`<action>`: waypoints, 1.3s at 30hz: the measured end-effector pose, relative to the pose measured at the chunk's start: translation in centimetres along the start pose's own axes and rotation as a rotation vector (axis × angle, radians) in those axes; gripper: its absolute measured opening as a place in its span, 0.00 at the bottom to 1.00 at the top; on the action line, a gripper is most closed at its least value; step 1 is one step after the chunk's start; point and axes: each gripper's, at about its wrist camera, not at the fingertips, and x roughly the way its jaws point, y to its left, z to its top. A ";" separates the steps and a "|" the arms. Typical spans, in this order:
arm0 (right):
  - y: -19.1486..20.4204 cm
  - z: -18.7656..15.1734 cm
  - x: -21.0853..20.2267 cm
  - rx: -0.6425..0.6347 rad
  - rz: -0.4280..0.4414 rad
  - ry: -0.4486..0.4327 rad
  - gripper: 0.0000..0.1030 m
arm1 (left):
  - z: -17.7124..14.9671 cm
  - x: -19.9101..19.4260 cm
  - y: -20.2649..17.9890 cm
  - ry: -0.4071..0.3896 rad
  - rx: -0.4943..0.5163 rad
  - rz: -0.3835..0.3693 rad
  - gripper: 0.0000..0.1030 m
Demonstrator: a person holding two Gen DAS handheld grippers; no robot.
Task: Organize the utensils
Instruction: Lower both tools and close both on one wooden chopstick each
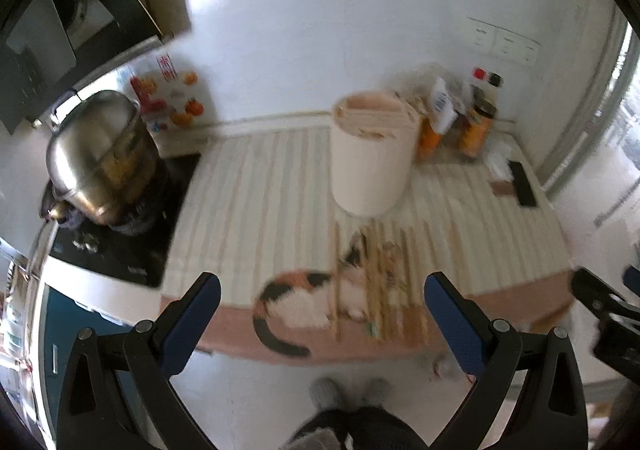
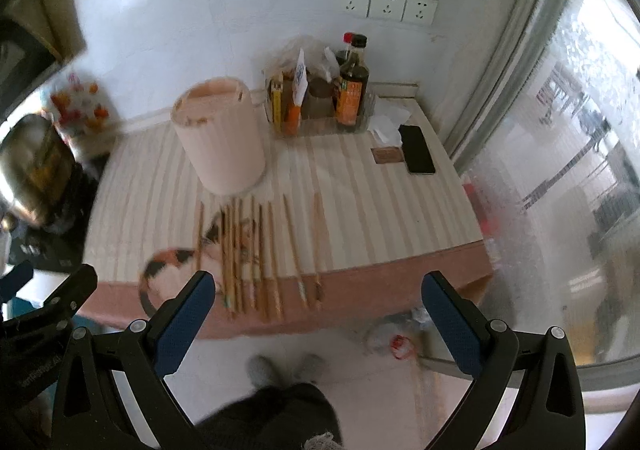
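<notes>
Several wooden chopsticks [image 2: 256,254] lie side by side near the front edge of a striped mat [image 2: 380,218]; they also show in the left wrist view [image 1: 384,282]. A pale round utensil holder [image 2: 220,138] stands upright behind them, also in the left wrist view [image 1: 372,154]. My left gripper [image 1: 322,290] is open and empty, held in front of and above the counter edge. My right gripper [image 2: 320,290] is open and empty, also short of the chopsticks. The left gripper shows at the left edge of the right wrist view [image 2: 52,302].
A cat picture [image 2: 168,270] is printed on the mat under the chopsticks. Sauce bottles [image 2: 352,86] and packets stand at the back. A black phone [image 2: 416,150] lies back right. A steel pot [image 1: 100,154] sits on a black hob at left. A window is right.
</notes>
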 end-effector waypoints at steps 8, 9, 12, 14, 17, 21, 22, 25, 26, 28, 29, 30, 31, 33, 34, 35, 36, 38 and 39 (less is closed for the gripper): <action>-1.0 0.1 6.7 0.125 -0.049 -0.001 1.00 | 1.2 9.8 3.2 0.062 -0.005 0.086 1.00; -1.1 0.1 8.0 0.138 -0.055 0.012 1.00 | 1.2 11.4 3.5 0.078 -0.008 0.094 1.00; -1.4 0.0 11.3 0.155 -0.077 0.044 0.96 | 0.9 15.5 3.9 0.158 0.004 0.107 1.00; -1.6 0.1 13.8 0.164 -0.092 0.080 0.90 | 0.3 18.4 3.9 0.230 0.005 0.095 1.00; -2.1 0.2 18.0 0.174 -0.081 0.148 0.80 | -0.5 22.5 3.3 0.332 0.010 0.063 0.99; -2.5 0.3 23.3 0.163 -0.053 0.229 0.68 | -1.8 26.9 1.8 0.437 0.010 0.035 0.84; -2.5 0.3 24.7 0.158 -0.039 0.255 0.64 | -2.1 27.8 1.3 0.462 0.008 0.030 0.81; -2.5 0.3 28.3 0.141 -0.004 0.319 0.56 | -2.7 30.3 0.0 0.532 0.012 0.021 0.70; -2.4 0.4 29.3 0.134 0.002 0.336 0.55 | -2.9 31.0 -0.6 0.548 0.017 0.020 0.69; -2.4 0.4 31.1 0.112 0.014 0.378 0.53 | -3.0 32.2 -1.5 0.570 0.032 0.020 0.69; -2.4 0.4 32.0 0.102 0.019 0.398 0.53 | -3.1 32.7 -1.9 0.580 0.041 0.030 0.69; -2.4 0.5 32.5 0.097 0.021 0.410 0.53 | -3.2 33.1 -2.2 0.586 0.047 0.035 0.68; -2.4 0.5 33.3 0.089 0.019 0.427 0.53 | -3.2 33.2 -2.4 0.586 0.043 0.037 0.69; -2.5 0.6 34.5 0.079 0.015 0.449 0.53 | -2.9 33.0 -2.6 0.585 0.035 0.038 0.63; -2.5 0.7 35.0 0.074 0.016 0.463 0.53 | -2.8 32.9 -2.6 0.587 0.025 0.027 0.59; -2.5 0.7 35.4 0.068 0.018 0.474 0.53 | -2.7 32.9 -2.7 0.588 0.015 0.017 0.48; -2.3 0.7 35.8 0.064 0.024 0.483 0.53 | -2.7 32.8 -2.8 0.588 0.010 0.008 0.40; -1.8 0.7 36.2 0.050 0.048 0.495 0.53 | -2.5 32.5 -3.2 0.588 0.004 0.004 0.22; -1.3 0.6 36.2 0.035 0.055 0.501 0.52 | -2.4 32.2 -3.5 0.592 0.000 0.011 0.09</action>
